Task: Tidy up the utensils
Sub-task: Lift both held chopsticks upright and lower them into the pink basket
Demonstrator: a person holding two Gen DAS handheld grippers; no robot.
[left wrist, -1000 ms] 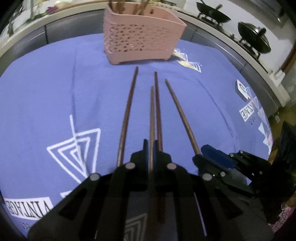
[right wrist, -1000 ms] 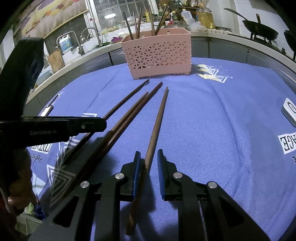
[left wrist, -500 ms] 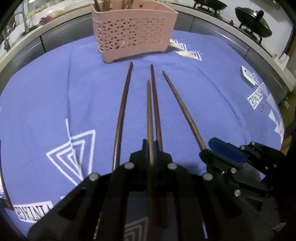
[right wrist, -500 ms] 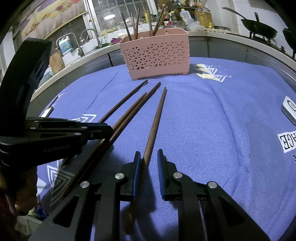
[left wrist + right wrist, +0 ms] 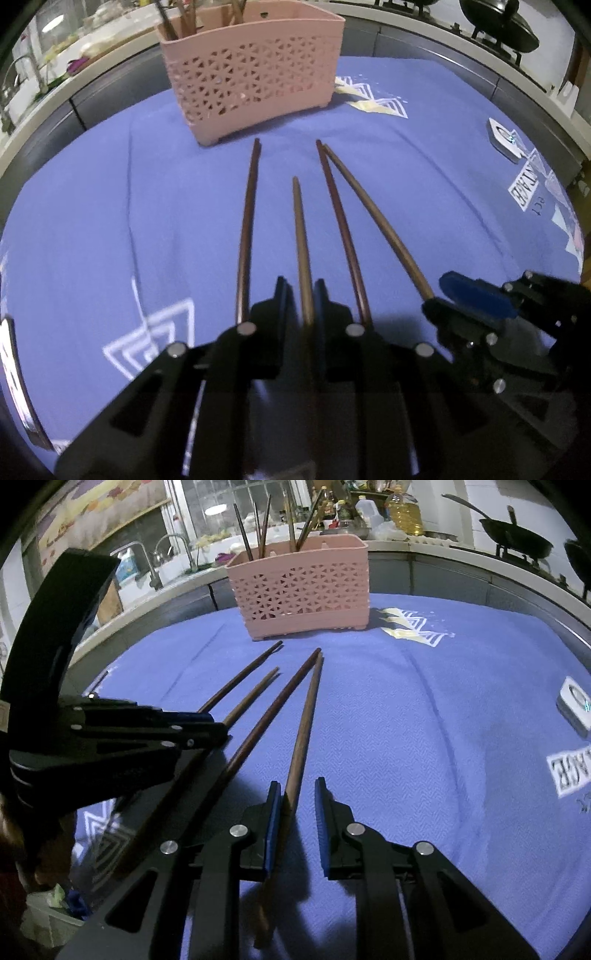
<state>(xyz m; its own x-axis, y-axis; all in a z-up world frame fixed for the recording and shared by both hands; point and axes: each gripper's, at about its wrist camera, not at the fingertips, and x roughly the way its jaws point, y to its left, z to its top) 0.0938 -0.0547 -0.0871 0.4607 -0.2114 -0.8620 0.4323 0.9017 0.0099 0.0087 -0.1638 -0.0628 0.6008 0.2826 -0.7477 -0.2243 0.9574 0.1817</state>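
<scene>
Several brown chopsticks lie side by side on the blue cloth (image 5: 424,184), pointing at the pink perforated basket (image 5: 258,74) (image 5: 303,594), which holds more chopsticks upright. My left gripper (image 5: 301,291) (image 5: 221,734) straddles the short middle chopstick (image 5: 301,229). Its jaws are opening, and a gap shows beside the stick. My right gripper (image 5: 297,794) (image 5: 437,295) stands open around the rightmost chopstick (image 5: 304,731). That stick leans against the left pad, with a clear gap on the other side.
A small white device (image 5: 504,140) (image 5: 574,705) lies on the cloth at the right. Black woks (image 5: 517,542) sit on a stove behind the counter edge. A sink tap (image 5: 147,561) and an oil bottle (image 5: 404,513) stand at the back.
The left gripper's jaws, shut on the middle chopstick before, have parted from it. That gripper also shifted and rolled a little towards the basket. The right gripper has kept still.
</scene>
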